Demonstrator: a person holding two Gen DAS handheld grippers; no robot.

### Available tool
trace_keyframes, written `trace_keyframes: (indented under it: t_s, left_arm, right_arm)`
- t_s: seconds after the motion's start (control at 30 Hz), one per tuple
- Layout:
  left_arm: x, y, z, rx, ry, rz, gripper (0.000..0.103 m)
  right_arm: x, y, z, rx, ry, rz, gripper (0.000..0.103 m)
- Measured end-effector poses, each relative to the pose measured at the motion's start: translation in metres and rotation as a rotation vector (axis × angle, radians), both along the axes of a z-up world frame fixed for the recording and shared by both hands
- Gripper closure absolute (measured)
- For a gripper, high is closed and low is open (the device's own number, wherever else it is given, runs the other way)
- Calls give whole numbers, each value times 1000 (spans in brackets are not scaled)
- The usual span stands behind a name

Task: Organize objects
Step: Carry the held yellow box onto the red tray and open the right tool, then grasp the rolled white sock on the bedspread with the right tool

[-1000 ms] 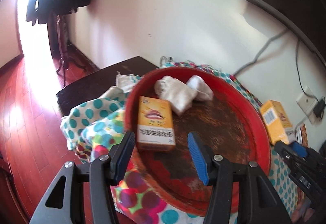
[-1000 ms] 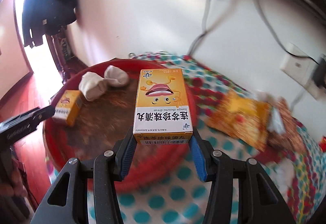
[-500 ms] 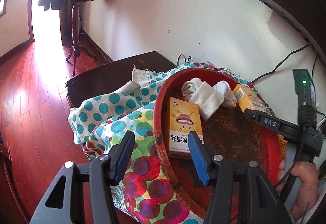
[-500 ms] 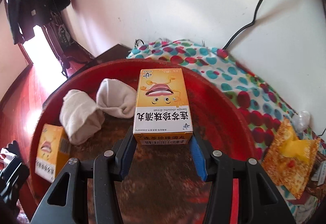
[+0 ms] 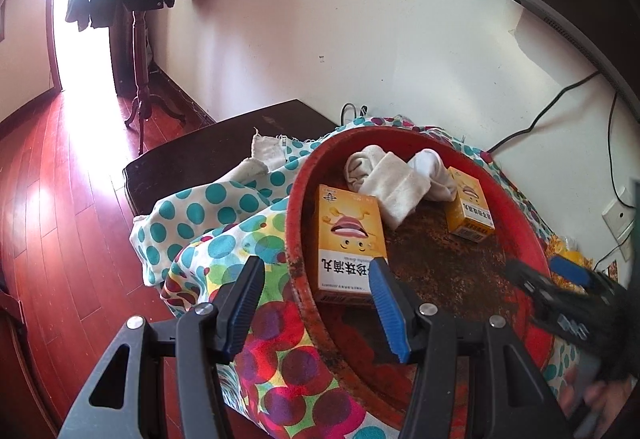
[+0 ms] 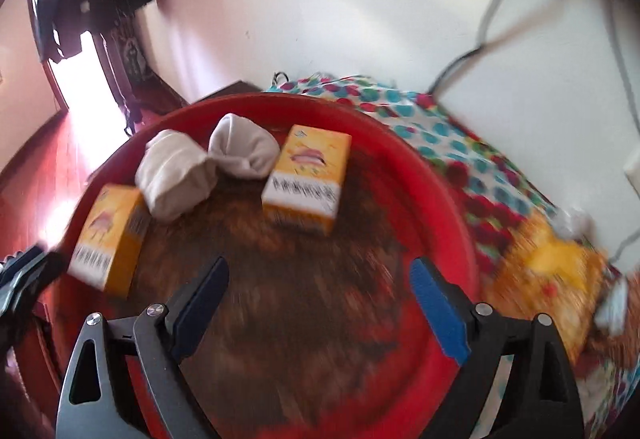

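Red tray: sitting on a dotted cloth over the dark tabletop. Two orange boxes are lying inside it, the near box by the left rim, the far box toward the back. White socks are resting between them (touching both, as the left wrist view shows). Left gripper: hovering spread apart over the tray's near rim, gripping nothing. Right gripper: hanging wide apart above the tray's rusty floor, empty; this view is blurring. A yellow packet is lying on the cloth beside the tray.
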State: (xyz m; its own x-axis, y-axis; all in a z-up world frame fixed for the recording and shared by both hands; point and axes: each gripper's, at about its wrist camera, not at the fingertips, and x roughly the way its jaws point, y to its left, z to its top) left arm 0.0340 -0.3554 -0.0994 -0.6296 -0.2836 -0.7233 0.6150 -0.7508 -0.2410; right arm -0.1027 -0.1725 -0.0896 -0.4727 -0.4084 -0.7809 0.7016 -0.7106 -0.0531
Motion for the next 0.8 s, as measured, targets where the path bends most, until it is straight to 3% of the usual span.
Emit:
trace_keyframes:
  t_s: [0.23, 0.47, 0.57, 0.8]
  left_arm:
    - [-7, 16, 3, -27, -3, -57, 47]
    - [-11, 34, 7, -64, -1, -99, 47]
    - [-13, 44, 11, -90, 13, -136, 47]
    - [-22, 64, 10, -129, 15, -233, 47]
  right_arm:
    - [28, 127, -1, -14, 55, -99, 12]
    - [-1, 238, -1, 5, 134, -325, 14]
    - [-20, 260, -7, 11, 114, -360, 22]
    - [-47, 270, -23, 29, 121, -406, 23]
